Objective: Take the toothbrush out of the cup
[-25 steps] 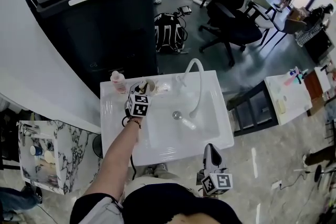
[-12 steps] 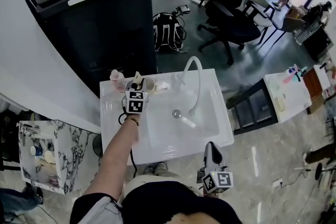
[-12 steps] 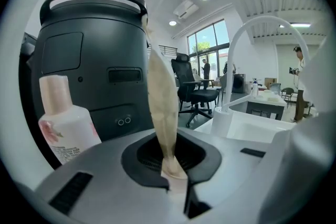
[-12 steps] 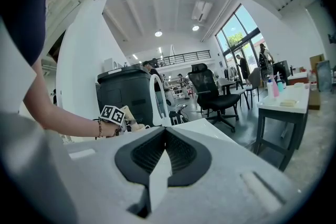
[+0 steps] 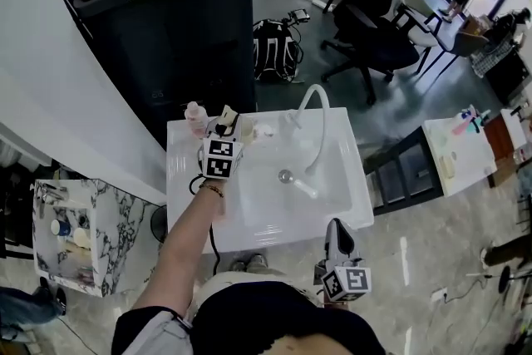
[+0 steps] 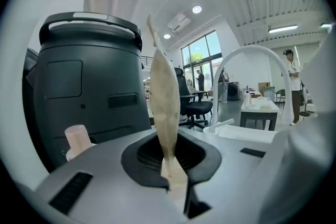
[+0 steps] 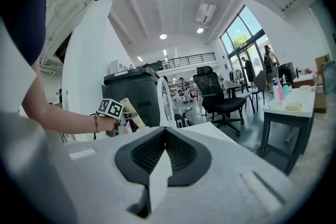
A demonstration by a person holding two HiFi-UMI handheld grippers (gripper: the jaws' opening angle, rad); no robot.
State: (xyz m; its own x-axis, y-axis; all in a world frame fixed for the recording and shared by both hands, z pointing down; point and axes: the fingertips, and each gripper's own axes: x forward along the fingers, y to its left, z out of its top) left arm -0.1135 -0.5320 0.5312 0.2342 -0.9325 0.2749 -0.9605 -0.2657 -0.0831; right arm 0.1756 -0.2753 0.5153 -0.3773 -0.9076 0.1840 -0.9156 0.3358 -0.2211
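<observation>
A beige toothbrush (image 6: pixel 164 92) stands upright between the jaws of my left gripper (image 6: pixel 176 181), which is shut on its lower handle. In the head view that gripper (image 5: pixel 226 130) hangs over the back left corner of the white sink (image 5: pixel 353 208), and the toothbrush (image 5: pixel 228 115) sticks up past its marker cube. The cup (image 5: pixel 246 129) shows only as a pale rim just right of the gripper, mostly hidden. My right gripper (image 5: pixel 333 229) is low, near my body at the sink's front edge, shut and empty. In the right gripper view its jaws (image 7: pixel 161 147) meet with nothing between them.
A pink-capped bottle (image 5: pixel 196 117) stands at the sink's back left corner. A white curved faucet (image 5: pixel 309 116) arches over the basin, with a small white object (image 5: pixel 301 189) by the drain. A large black bin (image 5: pixel 166 21) stands behind the sink, and office chairs farther back.
My left gripper has risen with the toothbrush gripped in it, lifting it up from the cup. My right gripper has stayed where it was.
</observation>
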